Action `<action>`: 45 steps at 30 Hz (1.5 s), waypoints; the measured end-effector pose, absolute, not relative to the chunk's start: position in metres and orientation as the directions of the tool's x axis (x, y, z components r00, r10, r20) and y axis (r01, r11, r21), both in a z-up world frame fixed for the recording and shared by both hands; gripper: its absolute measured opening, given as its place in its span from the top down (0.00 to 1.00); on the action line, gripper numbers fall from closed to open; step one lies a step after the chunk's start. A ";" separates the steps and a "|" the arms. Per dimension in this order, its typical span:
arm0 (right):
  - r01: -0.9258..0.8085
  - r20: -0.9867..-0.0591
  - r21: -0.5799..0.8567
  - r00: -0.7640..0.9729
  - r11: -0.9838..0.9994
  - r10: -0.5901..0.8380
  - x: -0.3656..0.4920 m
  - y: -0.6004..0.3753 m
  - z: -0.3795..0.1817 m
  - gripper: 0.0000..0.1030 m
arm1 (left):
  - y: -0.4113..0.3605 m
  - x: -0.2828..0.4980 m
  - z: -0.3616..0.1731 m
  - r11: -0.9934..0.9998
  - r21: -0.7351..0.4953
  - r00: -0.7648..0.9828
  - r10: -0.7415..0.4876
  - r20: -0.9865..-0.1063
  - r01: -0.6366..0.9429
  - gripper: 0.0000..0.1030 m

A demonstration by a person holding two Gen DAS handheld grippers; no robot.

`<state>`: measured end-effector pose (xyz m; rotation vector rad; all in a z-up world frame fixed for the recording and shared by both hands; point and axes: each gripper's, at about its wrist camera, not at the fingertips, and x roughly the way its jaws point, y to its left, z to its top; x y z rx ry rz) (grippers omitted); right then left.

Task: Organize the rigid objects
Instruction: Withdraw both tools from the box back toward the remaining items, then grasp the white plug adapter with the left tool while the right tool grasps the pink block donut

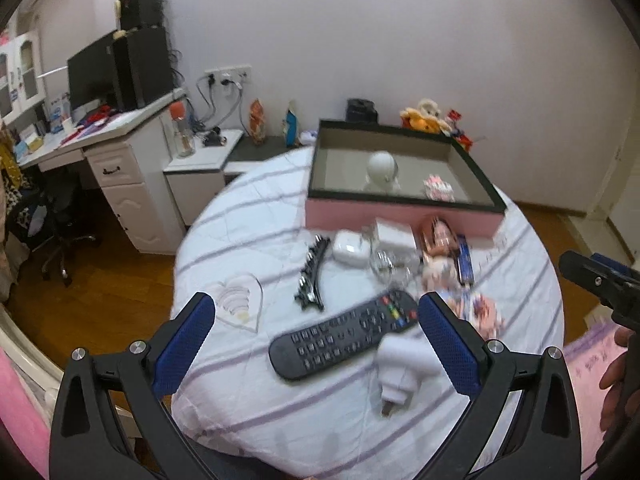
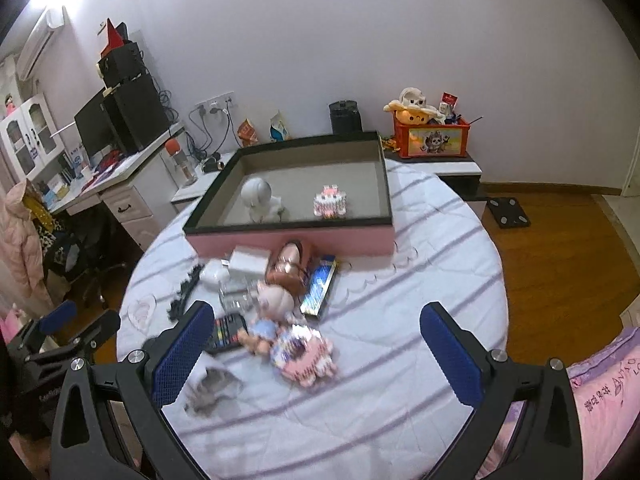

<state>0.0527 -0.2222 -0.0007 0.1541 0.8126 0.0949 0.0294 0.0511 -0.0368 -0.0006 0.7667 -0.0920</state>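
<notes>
- Left gripper (image 1: 316, 336): jaws spread wide and empty, poised above the near part of the round, striped-cloth table (image 1: 248, 412); the black remote control (image 1: 344, 334) lies on the cloth between the fingers as seen from this wrist.
- Right gripper (image 2: 316, 344): jaws likewise apart, holding nothing, above the pink block model (image 2: 306, 354) and the small doll (image 2: 266, 320).
- Pink-sided tray (image 2: 296, 242): sits at the far side of the table; it already contains a white round-headed figure (image 2: 260, 196) and a small pink-and-white block model (image 2: 330, 202).
- Loose items: clustered just in front of the tray are a white case (image 1: 350, 244), a white box (image 1: 396, 234), a dark hair comb (image 1: 314, 274) and a blue packet (image 2: 318, 286); a white plug adapter (image 1: 400, 368) lies just beside the remote.
- Handling, judged: the remote looks stiff, light and smooth-cased; a grip across its narrow width near mid-length should balance it. The block models are probably brittle at their joints and call for gentle pressure on their broad sides.
- Progress, judged: most objects are not yet in the tray.
</notes>
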 end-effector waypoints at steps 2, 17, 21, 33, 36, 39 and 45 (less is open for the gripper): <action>-0.020 -0.729 0.161 0.671 0.987 0.132 0.047 -0.225 -0.009 0.00 | 0.050 0.026 -0.045 0.994 -0.044 0.696 -0.101 -0.711 0.100 0.00; 0.013 -0.773 0.177 0.621 0.984 0.130 0.042 -0.236 -0.038 0.00 | 0.017 0.018 -0.086 0.979 -0.065 0.602 -0.169 -0.780 0.192 0.00; 0.020 -0.778 0.180 0.614 0.983 0.130 0.043 -0.239 -0.042 0.00 | 0.012 0.021 -0.094 0.978 -0.075 0.584 -0.176 -0.793 0.193 0.00; 0.039 -0.792 0.184 0.597 0.982 0.125 0.046 -0.246 -0.052 0.00 | 0.003 0.043 -0.123 0.980 -0.125 0.539 -0.189 -0.821 0.155 0.01; 0.046 -0.796 0.183 0.593 0.982 0.121 0.047 -0.248 -0.055 0.00 | 0.000 0.050 -0.130 0.978 -0.138 0.529 -0.202 -0.824 0.157 0.03; 0.052 -0.802 0.180 0.586 0.982 0.116 0.048 -0.249 -0.058 0.00 | -0.001 0.056 -0.138 0.979 -0.136 0.530 -0.196 -0.825 0.150 0.13; 0.056 -0.813 0.173 0.571 0.983 0.111 0.052 -0.247 -0.065 0.00 | 0.003 0.059 -0.134 0.971 -0.163 0.543 -0.234 -0.806 0.177 0.57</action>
